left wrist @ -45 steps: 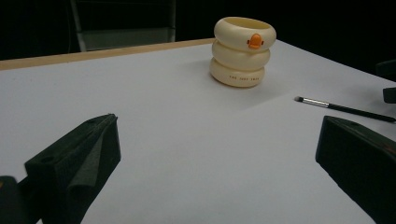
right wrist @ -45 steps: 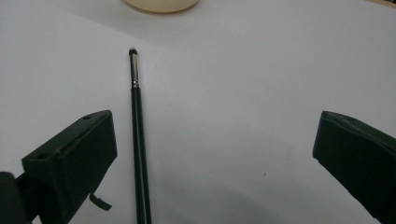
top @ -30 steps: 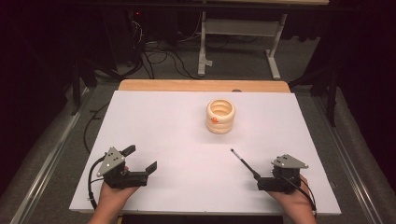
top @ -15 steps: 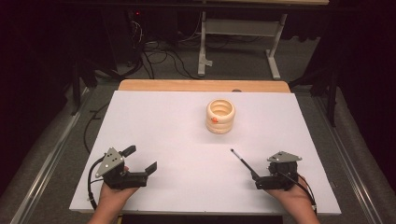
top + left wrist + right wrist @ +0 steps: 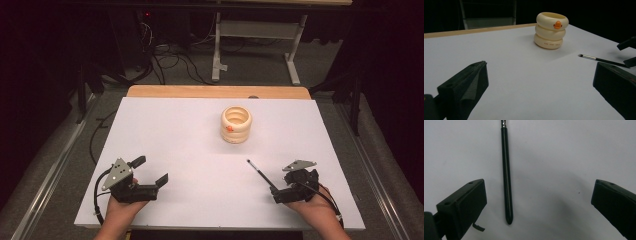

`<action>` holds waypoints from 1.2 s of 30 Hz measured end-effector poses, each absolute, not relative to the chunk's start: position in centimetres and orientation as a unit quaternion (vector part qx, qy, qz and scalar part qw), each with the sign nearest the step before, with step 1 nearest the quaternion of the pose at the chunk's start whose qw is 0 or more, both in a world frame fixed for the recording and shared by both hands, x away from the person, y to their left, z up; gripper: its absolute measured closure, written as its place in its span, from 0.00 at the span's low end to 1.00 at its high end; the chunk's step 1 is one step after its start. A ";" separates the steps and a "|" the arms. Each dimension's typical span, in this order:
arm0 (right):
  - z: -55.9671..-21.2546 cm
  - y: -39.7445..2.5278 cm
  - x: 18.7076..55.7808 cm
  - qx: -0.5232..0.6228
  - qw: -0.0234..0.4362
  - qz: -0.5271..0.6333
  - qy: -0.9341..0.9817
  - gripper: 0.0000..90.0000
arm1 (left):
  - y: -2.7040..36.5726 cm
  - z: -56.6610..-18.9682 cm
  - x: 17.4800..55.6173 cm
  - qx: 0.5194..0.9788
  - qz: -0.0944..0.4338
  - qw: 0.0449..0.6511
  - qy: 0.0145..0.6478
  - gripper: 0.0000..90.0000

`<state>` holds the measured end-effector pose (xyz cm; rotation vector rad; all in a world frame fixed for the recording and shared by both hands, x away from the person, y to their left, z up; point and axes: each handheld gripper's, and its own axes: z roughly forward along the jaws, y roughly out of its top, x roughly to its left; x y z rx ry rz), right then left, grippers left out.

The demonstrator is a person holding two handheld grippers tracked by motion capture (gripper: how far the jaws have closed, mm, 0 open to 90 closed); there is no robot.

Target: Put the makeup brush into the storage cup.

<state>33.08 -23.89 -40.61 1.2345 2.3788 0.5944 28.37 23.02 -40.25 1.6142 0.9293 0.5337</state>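
1. I count two grippers, both low in the high view: my left gripper (image 5: 148,172) at lower left, jaws wide apart and empty.
2. My right gripper (image 5: 281,189), lower right, jaws spread wide, straddling one black brush (image 5: 507,175) lying untouched on the white table (image 5: 175,130).
3. One cream ringed cup (image 5: 236,124) stands upper centre.

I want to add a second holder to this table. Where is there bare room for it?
The white table is bare across its left half, between the cream ringed holder and the left gripper. The far right corner is bare too. It is tighter near the right gripper, whose open fingers flank the thin black brush.
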 end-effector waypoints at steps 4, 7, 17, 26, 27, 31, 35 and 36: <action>-40.6 -23.9 33.3 0.439 0.184 0.195 0.857 0.02 | 23.1 -40.2 28.4 0.687 0.227 0.566 0.396 0.01; -40.4 -23.8 33.3 0.440 0.173 0.189 0.861 0.03 | 23.1 -40.2 28.4 0.687 0.227 0.566 0.395 0.01; -39.7 -23.3 33.7 0.432 0.146 0.168 0.874 0.04 | 23.1 -40.2 28.4 0.689 0.226 0.565 0.393 0.01; -39.5 -22.5 34.1 0.417 0.129 0.141 0.889 0.06 | 23.2 -40.2 28.4 0.688 0.225 0.567 0.393 0.01; -39.4 -22.5 34.1 0.416 0.126 0.137 0.890 0.07 | 23.1 -40.2 28.5 0.688 0.225 0.567 0.393 0.01; -39.3 -22.2 34.3 0.410 0.114 0.127 0.896 0.09 | 23.1 -40.2 28.4 0.692 0.224 0.565 0.389 0.01; -39.0 -21.6 34.6 0.395 0.114 0.102 0.906 0.12 | 23.1 -40.2 28.4 0.691 0.224 0.566 0.390 0.01; -39.0 -21.6 34.6 0.395 0.114 0.102 0.906 0.12 | 23.1 -40.2 28.4 0.691 0.224 0.566 0.390 0.01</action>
